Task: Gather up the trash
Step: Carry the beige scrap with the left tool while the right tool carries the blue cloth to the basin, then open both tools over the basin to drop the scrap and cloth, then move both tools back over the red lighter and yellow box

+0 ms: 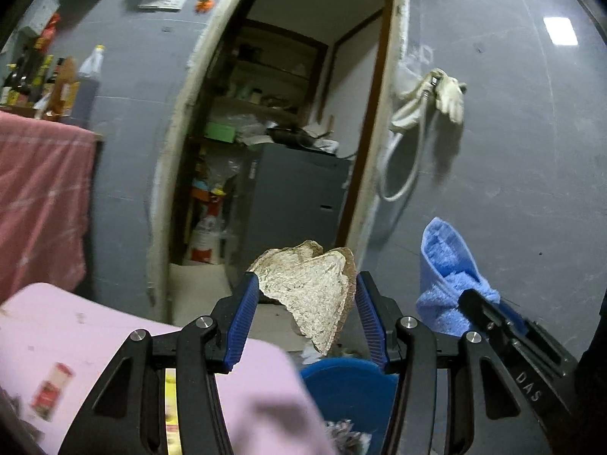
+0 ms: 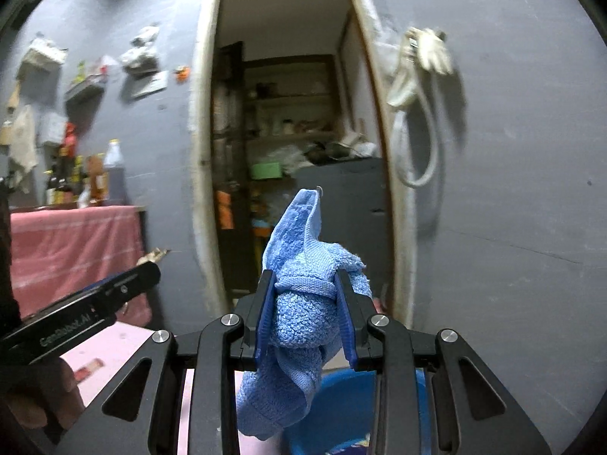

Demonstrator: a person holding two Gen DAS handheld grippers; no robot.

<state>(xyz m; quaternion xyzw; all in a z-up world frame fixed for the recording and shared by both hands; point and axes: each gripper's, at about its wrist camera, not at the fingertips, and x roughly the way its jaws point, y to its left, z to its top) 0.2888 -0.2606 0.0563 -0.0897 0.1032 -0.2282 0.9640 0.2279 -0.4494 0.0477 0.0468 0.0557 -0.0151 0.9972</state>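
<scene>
Blue-padded fingers (image 1: 248, 303) of the left gripper (image 1: 306, 316) are clamped on a flat, pale, crusty scrap (image 1: 315, 295), held up in the air in front of an open doorway (image 1: 288, 121). Directly below it sits a blue bin (image 1: 349, 386) with some litter already showing inside. A pink-covered table (image 1: 114, 341) lies to the left, and a small red packet (image 1: 53, 386) on it looks like trash not yet collected. The blue towel (image 1: 447, 276) shows at the right of this view.

From the right wrist, the right gripper (image 2: 306, 314) is closed firmly on that bunched blue towel (image 2: 303, 303), which sticks up above the jaws and hangs below them. The blue bin (image 2: 334, 409) is underneath here too. The left gripper (image 2: 110, 295) pokes in from the left edge.

My judgement: the scrap is picked up and poised over the bin but not dropped, and the packet remains.
</scene>
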